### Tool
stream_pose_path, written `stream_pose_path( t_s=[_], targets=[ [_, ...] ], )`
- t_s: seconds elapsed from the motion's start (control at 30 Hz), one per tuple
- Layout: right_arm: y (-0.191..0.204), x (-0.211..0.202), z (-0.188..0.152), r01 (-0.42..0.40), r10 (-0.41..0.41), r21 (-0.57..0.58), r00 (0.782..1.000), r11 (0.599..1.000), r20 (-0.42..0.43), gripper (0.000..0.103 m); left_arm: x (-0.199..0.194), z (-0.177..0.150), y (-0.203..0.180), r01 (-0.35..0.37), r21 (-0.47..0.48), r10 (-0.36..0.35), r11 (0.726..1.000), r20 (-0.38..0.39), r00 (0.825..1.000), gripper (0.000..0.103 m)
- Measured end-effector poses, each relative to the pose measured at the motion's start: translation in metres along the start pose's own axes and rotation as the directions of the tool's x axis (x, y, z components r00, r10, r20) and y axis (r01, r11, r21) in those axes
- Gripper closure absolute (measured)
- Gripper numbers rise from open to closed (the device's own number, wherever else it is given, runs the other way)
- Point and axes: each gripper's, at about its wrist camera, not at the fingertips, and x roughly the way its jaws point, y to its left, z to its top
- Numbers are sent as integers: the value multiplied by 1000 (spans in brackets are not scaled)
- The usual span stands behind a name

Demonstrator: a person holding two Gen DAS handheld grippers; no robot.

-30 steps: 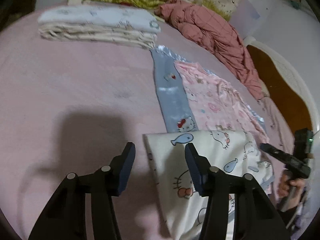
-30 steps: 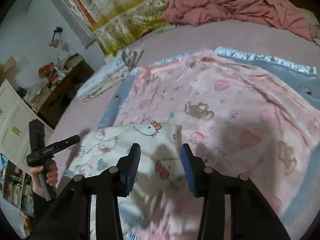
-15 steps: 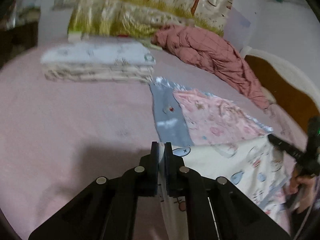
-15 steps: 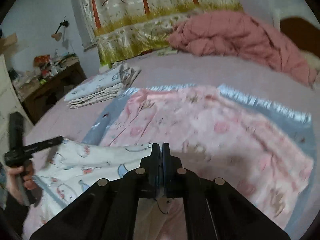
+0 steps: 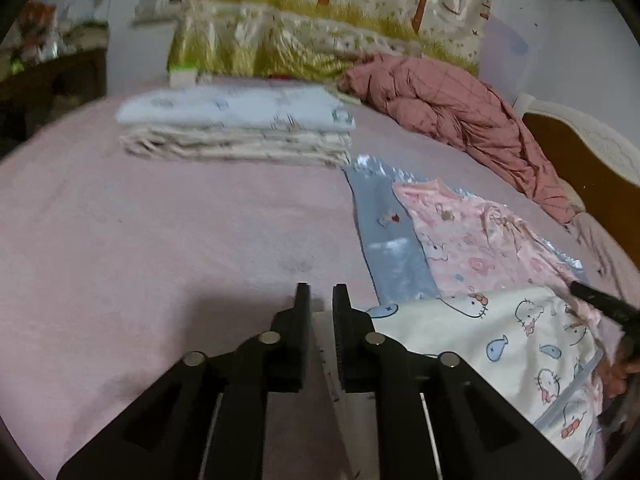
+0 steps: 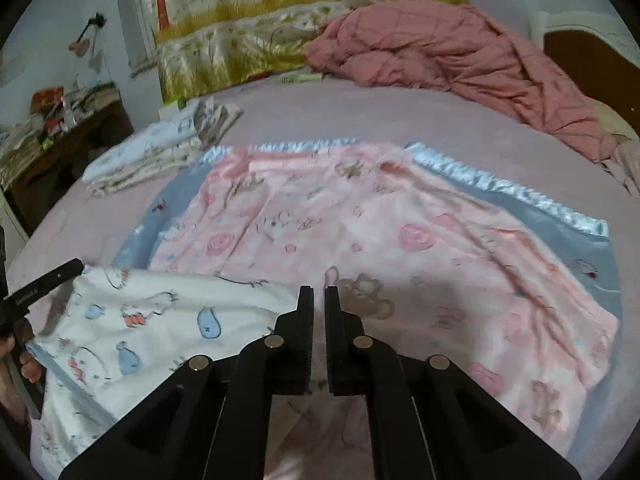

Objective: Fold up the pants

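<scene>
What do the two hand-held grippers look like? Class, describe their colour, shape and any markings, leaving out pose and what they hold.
Both the left gripper and the right gripper are matt black, each with two flat, upright fingers on angular arms. Round silver pins mark the joints. From the side, the left gripper shows small pale lettering, too small to read. No cables or sleeves are visible.

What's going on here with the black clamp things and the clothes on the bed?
A person is folding a pair of white cartoon-print pants on a pink bed, with tongs in each hand. The left tongs have an edge of the white cloth between their jaws, which are opening slightly. The right tongs are shut at the cloth's other end. A stack of folded laundry sits further back.
</scene>
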Motion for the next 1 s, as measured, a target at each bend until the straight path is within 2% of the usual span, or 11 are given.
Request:
stream_pose_path(
  t_s=[0.17, 0.27, 0.4, 0.63, 0.7, 0.8, 0.83, 0.87, 0.9, 0.93, 1.0],
  targets=[
    [15, -42, -11, -112, 114, -38, 992, 993, 46, 100, -28, -10, -26, 17, 117, -14, 993, -26, 1000, 89],
    [30, -46, -24, -198, 198, -57, 980, 979, -13, 100, -32, -25, -39, -2, 130, 16, 992, -103, 995, 89],
    [32, -30, -52, -118, 115, -7, 977, 993, -181, 100, -29, -54, -38, -25, 120, 47, 992, -185, 982, 85],
    [15, -53, -83, -155, 171, 83, 951, 984, -256, 100, -43, -68, -20, -80, 40, 86, 996, -186, 979, 71],
    [13, -62, -82, -135, 149, 78, 965, 988, -217, 100, -47, -70, -19, -84, 32, 89, 996, -185, 979, 74],
    [16, -75, -70, -131, 137, 61, 984, 990, -112, 98, -58, -69, -24, -17, 29, 22, 999, -156, 987, 72],
    [19, -77, -66, -138, 142, 50, 986, 989, -86, 89, -63, -68, -28, 11, 44, -4, 999, -144, 990, 70],
    [23, -77, -64, -137, 138, 28, 987, 990, -77, 73, -67, -67, -33, 36, 68, -26, 997, -132, 991, 59],
    [28, -78, -63, -141, 141, 5, 987, 990, -76, 65, -69, -66, -38, 56, 89, -45, 994, -126, 991, 42],
    [33, -79, -63, -160, 158, -19, 985, 987, -72, 52, -69, -65, -43, 79, 106, -65, 991, -132, 989, 34],
    [43, -82, -65, -189, 185, -63, 981, 980, -64, 52, -62, -62, -47, 85, 96, -67, 992, -176, 982, 29]
  ],
)
